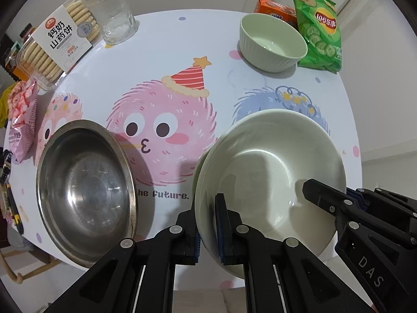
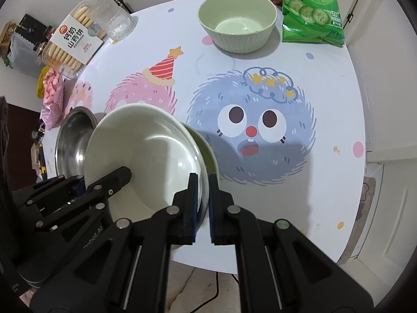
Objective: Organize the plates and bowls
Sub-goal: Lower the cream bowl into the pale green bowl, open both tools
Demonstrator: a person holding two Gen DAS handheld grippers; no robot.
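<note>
I hold a large pale bowl (image 1: 265, 172) (image 2: 146, 151) between both grippers, over the near part of the round table (image 2: 325, 182). My left gripper (image 1: 207, 208) is shut on its left rim. My right gripper (image 2: 202, 180) is shut on the opposite rim. A greener second rim (image 2: 208, 151) shows just beneath the bowl; whether they touch I cannot tell. A steel bowl (image 1: 86, 187) (image 2: 73, 135) sits to the left on the table. A small ribbed green bowl (image 1: 271, 44) (image 2: 237, 26) stands at the far side.
A biscuit box (image 1: 57, 41), a glass (image 1: 117, 18) and a pink snack bag (image 1: 23, 120) line the far left edge. A green crisp bag (image 1: 318, 28) and an orange box (image 1: 273, 7) lie behind the ribbed bowl.
</note>
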